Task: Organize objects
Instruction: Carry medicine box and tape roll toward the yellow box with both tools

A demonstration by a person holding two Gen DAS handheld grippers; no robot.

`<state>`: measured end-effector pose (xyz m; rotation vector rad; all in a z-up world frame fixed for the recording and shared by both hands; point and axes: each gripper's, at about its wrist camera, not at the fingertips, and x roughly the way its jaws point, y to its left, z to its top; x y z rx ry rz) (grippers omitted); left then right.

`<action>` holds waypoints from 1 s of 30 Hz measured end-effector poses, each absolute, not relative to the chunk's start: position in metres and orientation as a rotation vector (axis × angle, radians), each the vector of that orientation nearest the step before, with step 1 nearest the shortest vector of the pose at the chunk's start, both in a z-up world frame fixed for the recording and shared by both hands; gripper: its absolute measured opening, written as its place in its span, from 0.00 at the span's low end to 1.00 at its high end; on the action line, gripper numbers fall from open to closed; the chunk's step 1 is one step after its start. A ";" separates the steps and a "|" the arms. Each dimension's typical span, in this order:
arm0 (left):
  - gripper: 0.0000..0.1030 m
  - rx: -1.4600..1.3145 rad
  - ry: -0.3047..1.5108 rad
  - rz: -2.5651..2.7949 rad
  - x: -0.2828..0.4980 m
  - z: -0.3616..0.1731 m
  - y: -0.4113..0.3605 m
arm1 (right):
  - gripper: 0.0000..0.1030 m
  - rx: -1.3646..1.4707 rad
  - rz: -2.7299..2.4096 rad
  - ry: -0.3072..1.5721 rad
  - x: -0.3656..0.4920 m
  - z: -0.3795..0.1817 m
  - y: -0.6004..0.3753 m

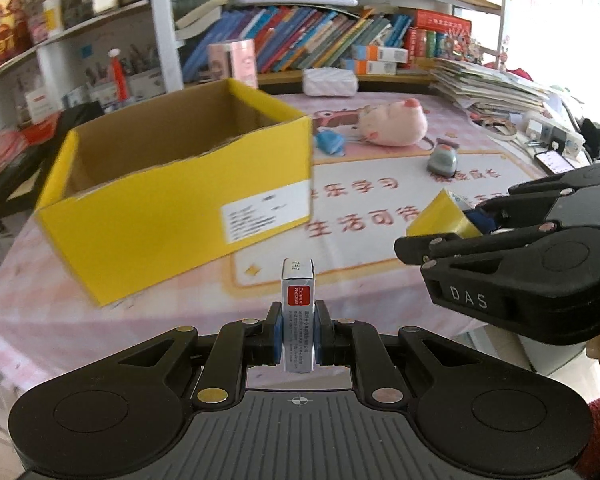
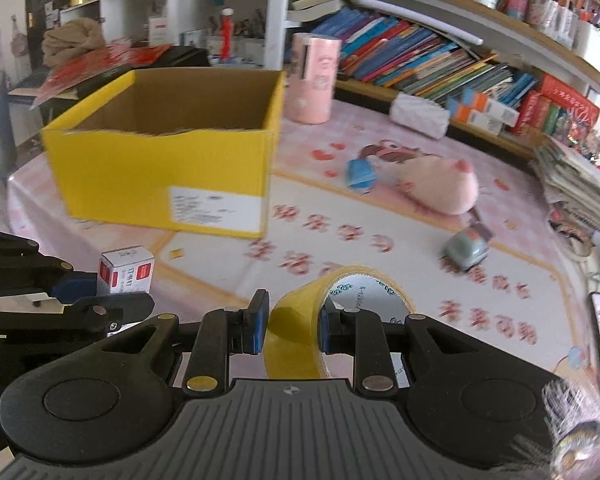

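Yellow cardboard forms the open box, which stands at about ten o'clock on the pink-printed tabletop in the left wrist view; its inside is seen only in part, and nothing can be made out in it. Nearer, at six o'clock, the left hand-held gripper is clamped on a small white staple box with a red label, held upright between the blue pads. At three o'clock the right hand-held gripper is seen from the side, and in its own view it is closed on a roll of yellow tape, the roll pinched through its wall. Further right on the tabletop, a blue stamp-like toy, a pink plush pig and a small grey-green toy car are left lying between twelve and two o'clock.

The step in hand is judged to be the carrying of both items to the box. It is done well if both grips are kept firm, the near wall is cleared from above before anything is lowered, and the two loads are kept apart so that neither is knocked. Release is best saved until each item is well inside.
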<state>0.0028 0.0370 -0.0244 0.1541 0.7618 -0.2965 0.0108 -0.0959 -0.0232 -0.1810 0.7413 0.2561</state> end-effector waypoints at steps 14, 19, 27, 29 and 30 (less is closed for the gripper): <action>0.13 0.126 0.721 -0.197 -0.038 -0.015 0.091 | 0.22 -0.197 0.373 0.721 -0.025 -0.017 -0.036; 0.13 0.113 0.703 -0.161 -0.049 -0.011 0.105 | 0.22 -0.207 0.411 0.712 -0.032 -0.014 -0.021; 0.13 0.081 0.687 -0.119 -0.056 -0.006 0.118 | 0.22 -0.235 0.462 0.702 -0.041 -0.011 -0.005; 0.13 0.076 0.680 -0.114 -0.056 -0.005 0.120 | 0.22 -0.236 0.465 0.700 -0.040 -0.010 -0.004; 0.13 0.071 0.676 -0.111 -0.055 -0.003 0.121 | 0.22 -0.237 0.466 0.699 -0.039 -0.010 -0.003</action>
